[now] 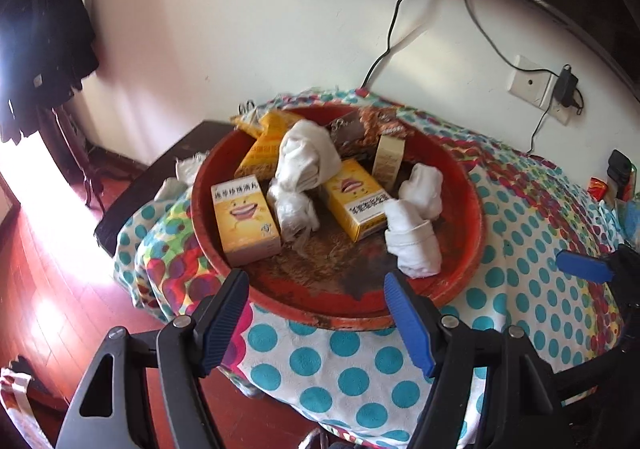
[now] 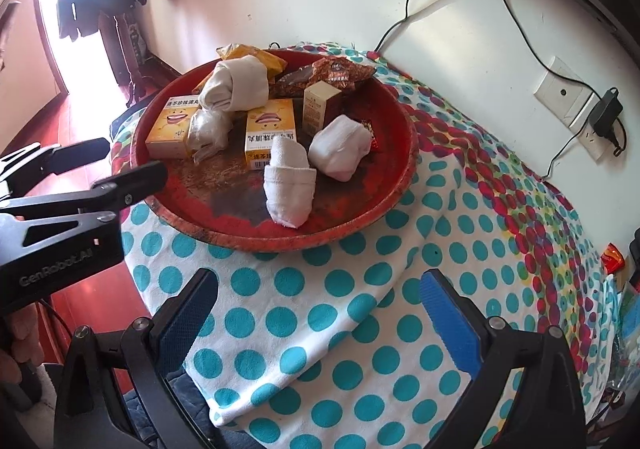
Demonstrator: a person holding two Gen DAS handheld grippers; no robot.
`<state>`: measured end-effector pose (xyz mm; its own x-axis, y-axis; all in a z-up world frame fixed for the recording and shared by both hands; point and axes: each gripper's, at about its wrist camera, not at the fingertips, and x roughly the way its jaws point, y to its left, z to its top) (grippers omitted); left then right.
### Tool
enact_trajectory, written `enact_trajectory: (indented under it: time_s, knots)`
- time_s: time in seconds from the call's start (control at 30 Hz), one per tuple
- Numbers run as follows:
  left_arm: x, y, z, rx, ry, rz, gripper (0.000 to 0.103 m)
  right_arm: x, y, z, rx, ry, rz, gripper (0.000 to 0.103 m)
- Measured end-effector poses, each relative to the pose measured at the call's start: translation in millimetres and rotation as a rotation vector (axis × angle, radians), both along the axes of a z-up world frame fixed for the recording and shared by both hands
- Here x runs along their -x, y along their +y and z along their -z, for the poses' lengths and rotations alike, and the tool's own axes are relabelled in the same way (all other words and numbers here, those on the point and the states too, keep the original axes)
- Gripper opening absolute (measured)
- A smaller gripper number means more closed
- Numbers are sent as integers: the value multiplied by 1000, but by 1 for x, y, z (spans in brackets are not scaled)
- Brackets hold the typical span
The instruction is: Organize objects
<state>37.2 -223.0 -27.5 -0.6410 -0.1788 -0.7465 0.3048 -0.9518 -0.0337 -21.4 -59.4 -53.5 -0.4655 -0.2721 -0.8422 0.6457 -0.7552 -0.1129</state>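
Two grippers, left [image 1: 316, 315] and right [image 2: 318, 311], jaws apart, holding nothing. Socks [image 2: 289, 185] and boxes [image 2: 271, 133] sit in the red tray [image 2: 320, 239]; I'm lining up, next comes a pick.

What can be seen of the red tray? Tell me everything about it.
The red tray is round and shallow with a raised rim, its red coating worn off the floor in dark and brownish patches. It sits flat on the polka-dot cloth near the table's left edge. It holds yellow boxes, rolled white cloths and snack packets. The open left tool hangs just in front of its near rim; whether it touches, I cannot tell.
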Motion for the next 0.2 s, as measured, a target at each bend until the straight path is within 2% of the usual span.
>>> enact_trajectory:
  time_s: [0.2]
  knots:
    - [1, 4, 0, -17, -13, 7, 72, 1, 2, 4, -15, -14, 10, 100]
